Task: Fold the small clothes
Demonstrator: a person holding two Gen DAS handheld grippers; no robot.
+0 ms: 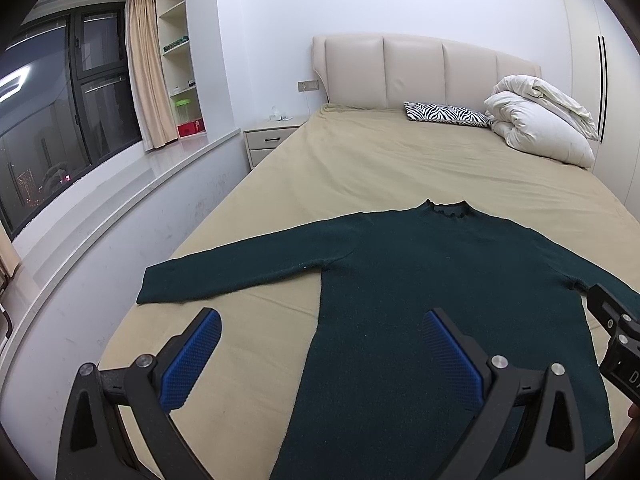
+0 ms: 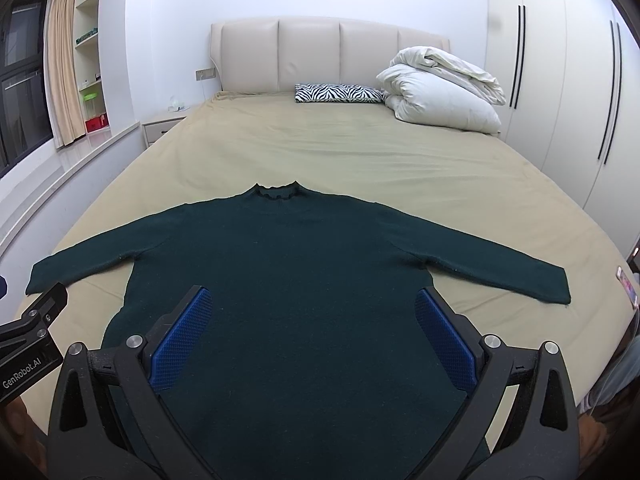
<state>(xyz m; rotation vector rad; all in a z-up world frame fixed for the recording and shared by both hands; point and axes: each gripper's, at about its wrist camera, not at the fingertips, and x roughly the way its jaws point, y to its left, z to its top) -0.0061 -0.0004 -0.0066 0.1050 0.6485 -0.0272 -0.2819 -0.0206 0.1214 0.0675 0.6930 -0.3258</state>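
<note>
A dark green long-sleeved sweater (image 1: 420, 280) lies flat on the tan bed sheet (image 1: 360, 160), collar away from me, both sleeves spread out. It also shows in the right wrist view (image 2: 288, 264). My left gripper (image 1: 320, 332) is open and empty, held above the sweater's lower left edge. My right gripper (image 2: 314, 312) is open and empty above the middle of the sweater's body. The right gripper's body shows at the right edge of the left wrist view (image 1: 616, 336). The left gripper's body shows at the left edge of the right wrist view (image 2: 32, 332).
A zebra-print pillow (image 2: 340, 94) and a folded white duvet (image 2: 440, 88) lie at the headboard (image 2: 328, 56). A nightstand (image 1: 272, 140), window ledge (image 1: 120, 200) and shelves (image 1: 180, 60) stand left. Wardrobe doors (image 2: 560, 80) stand right. A phone (image 2: 626, 286) lies at the bed's right edge.
</note>
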